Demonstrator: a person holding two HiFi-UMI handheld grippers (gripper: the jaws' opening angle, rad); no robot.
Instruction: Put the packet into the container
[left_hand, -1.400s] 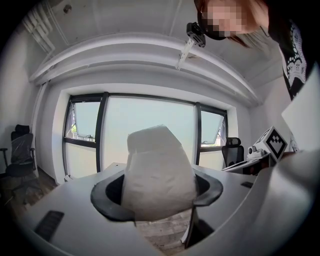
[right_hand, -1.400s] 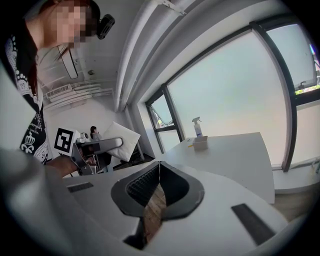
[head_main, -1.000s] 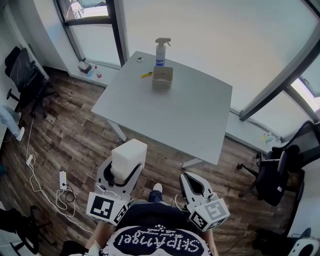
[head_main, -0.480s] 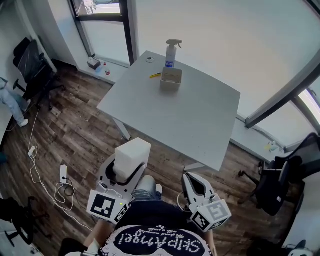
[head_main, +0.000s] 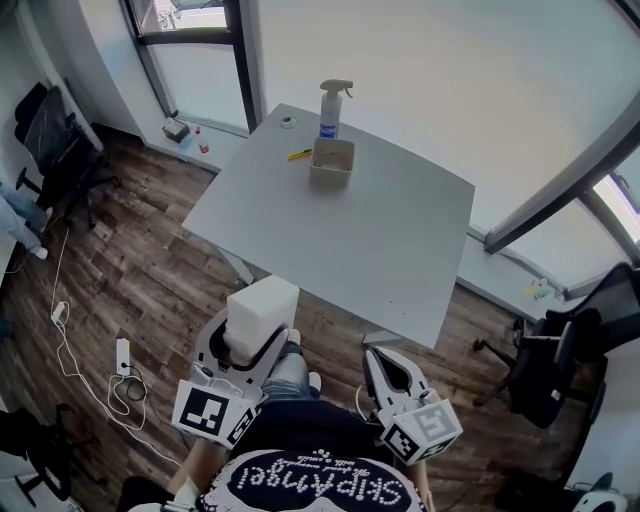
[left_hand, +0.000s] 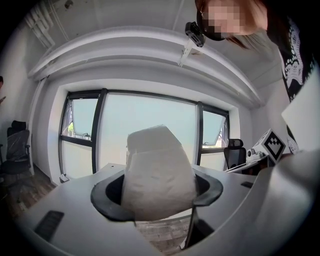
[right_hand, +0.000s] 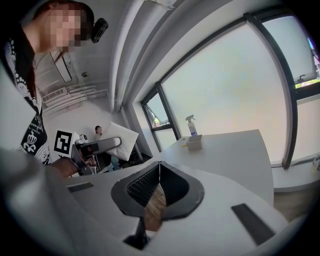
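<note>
A white packet (head_main: 259, 309) is clamped in my left gripper (head_main: 243, 350), held over the wooden floor short of the table. In the left gripper view the packet (left_hand: 158, 175) fills the gap between the jaws. My right gripper (head_main: 387, 376) is shut with nothing in it; its jaws meet at the tips (right_hand: 159, 164). The beige container (head_main: 331, 160) stands open at the far end of the grey table (head_main: 370, 240), also seen small in the right gripper view (right_hand: 194, 142).
A spray bottle (head_main: 330, 108) stands just behind the container, with a yellow pen (head_main: 297, 154) and a small round object (head_main: 288, 121) to its left. Office chairs (head_main: 555, 355) stand at right and far left (head_main: 50, 140). Cables and a power strip (head_main: 123, 358) lie on the floor at left.
The head view has shifted slightly, so the table sits a little differently in the frame. Both grippers keep their places, the left still holding the packet.
</note>
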